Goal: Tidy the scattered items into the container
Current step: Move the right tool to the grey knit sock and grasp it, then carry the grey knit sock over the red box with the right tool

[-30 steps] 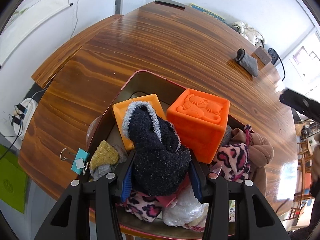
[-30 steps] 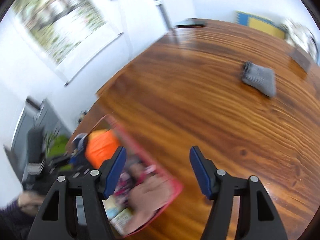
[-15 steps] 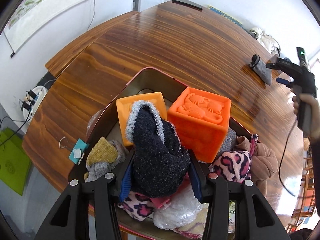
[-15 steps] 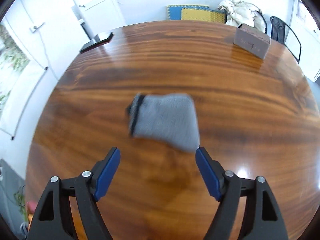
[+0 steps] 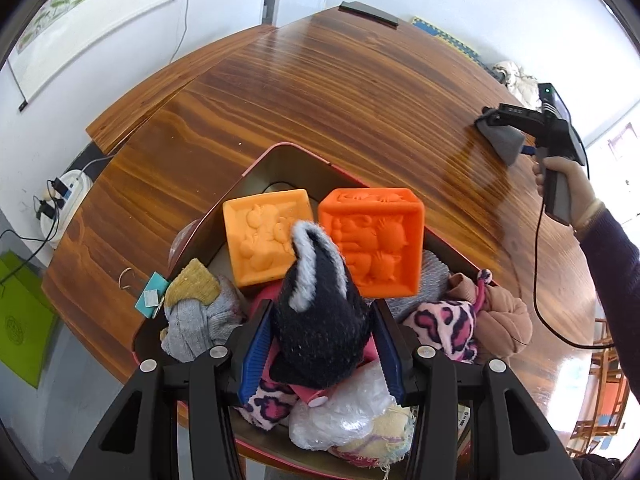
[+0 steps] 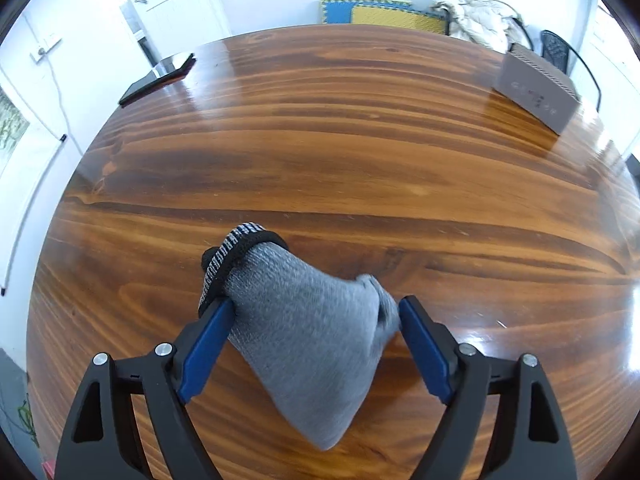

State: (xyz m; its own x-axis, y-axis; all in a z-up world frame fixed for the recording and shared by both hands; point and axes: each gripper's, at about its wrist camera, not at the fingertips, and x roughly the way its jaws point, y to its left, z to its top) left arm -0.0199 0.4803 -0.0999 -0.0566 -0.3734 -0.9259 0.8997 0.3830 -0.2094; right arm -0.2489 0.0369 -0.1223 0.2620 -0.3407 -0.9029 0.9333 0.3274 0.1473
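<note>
The container point(image 5: 256, 162) is crowded: two orange blocks point(image 5: 372, 240) and piled soft items fill the lower frame. Its upper-left corner stays open. Bare counter point(image 6: 340, 152) spans mid-frame; a grey box point(image 6: 536, 92) and tablet point(image 6: 158, 78) occupy its upper edges.

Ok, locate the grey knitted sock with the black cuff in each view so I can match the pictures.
Left wrist view: grey knitted sock at the far right, on the wooden table, under the right gripper.
Right wrist view: the sock is low in the centre, between the open blue pads.
Shared landmark: the flat black slab at the table's far edge.
</note>
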